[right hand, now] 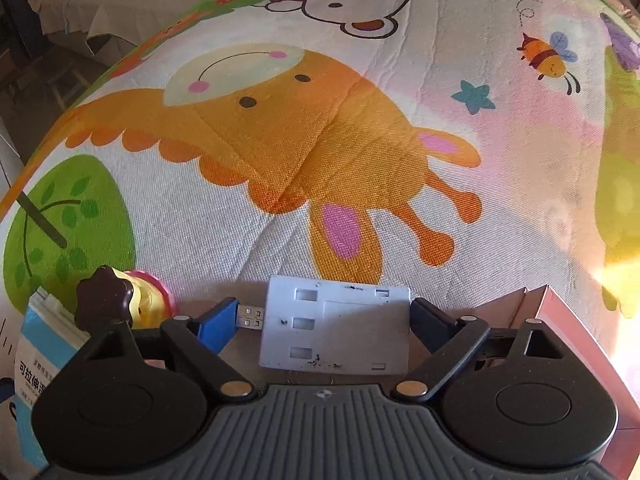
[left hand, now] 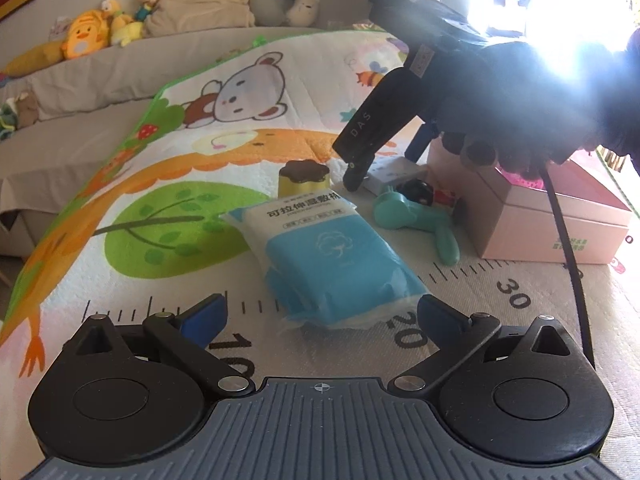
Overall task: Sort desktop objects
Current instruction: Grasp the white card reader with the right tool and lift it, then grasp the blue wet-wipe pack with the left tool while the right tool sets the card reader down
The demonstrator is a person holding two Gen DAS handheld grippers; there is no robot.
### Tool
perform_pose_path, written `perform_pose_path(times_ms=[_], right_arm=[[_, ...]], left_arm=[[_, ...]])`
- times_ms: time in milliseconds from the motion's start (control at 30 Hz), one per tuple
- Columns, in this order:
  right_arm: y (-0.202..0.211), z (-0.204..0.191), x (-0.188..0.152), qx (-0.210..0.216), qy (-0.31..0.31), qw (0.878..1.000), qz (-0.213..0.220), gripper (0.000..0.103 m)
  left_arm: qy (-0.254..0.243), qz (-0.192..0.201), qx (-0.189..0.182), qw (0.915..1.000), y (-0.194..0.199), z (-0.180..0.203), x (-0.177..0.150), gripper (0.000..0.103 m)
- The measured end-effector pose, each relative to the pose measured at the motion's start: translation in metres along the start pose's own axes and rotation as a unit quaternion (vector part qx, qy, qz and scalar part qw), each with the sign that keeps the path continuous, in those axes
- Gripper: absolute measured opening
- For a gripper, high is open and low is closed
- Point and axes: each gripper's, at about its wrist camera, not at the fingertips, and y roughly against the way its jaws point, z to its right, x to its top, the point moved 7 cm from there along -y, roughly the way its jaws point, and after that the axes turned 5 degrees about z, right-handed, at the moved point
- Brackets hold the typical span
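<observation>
The pink box (left hand: 560,220) stands open on the surface (left hand: 160,280); its contents are hidden. Both tools are wide: right tool (right hand: 324,320) around the white USB adapter (right hand: 336,324), left tool (left hand: 320,316) holds nothing.

cartoon mat (left hand: 168,184), wipes pack (left hand: 332,248), pink box (left hand: 560,220)

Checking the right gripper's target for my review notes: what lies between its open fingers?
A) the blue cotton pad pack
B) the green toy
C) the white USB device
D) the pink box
C: in the right wrist view the white USB device lies on the mat between the spread fingers of the right gripper.
</observation>
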Motion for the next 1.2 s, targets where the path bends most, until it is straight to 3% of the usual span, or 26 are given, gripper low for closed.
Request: perform_pose_path(times_ms=[200, 333, 500, 600, 733, 900, 1033, 1200], right_arm=[[0.026, -0.004, -0.006, 0.011, -0.014, 0.999, 0.044, 0.091], [0.086, -0.007, -0.019, 0.058, -0.045, 0.991, 0.109, 0.091], [0.162, -0.02, -0.067, 0.097, -0.036, 0.98, 0.168, 0.091], [0.188, -0.029, -0.113, 0.089, -0.022, 0.98, 0.176, 0.091], [0.192, -0.044, -0.177, -0.007, 0.04, 0.982, 0.185, 0.091], [0.166, -0.041, -0.233, -0.011, 0.001, 0.989, 0.148, 0.091], [0.154, -0.03, -0.248, -0.009, -0.052, 0.988, 0.148, 0.092], [0.158, -0.02, -0.256, -0.005, -0.095, 0.98, 0.172, 0.098]], left_arm=[[0.004, 0.003, 0.001, 1.0, 0.001, -0.002, -0.001, 0.103], [0.004, 0.005, -0.001, 1.0, 0.002, -0.001, 0.0, 0.103], [0.004, 0.004, 0.003, 1.0, 0.001, -0.001, 0.0, 0.103], [0.003, 0.002, 0.006, 1.0, 0.0, -0.001, 0.0, 0.103], [-0.004, 0.006, 0.017, 0.9998, 0.002, 0.0, 0.005, 0.103], [-0.01, 0.006, 0.011, 0.9999, 0.001, 0.014, 0.025, 0.103], [-0.024, -0.024, 0.035, 0.9988, -0.02, 0.021, 0.029, 0.103], [-0.006, -0.053, 0.052, 0.9973, -0.035, 0.015, 0.024, 0.101]])
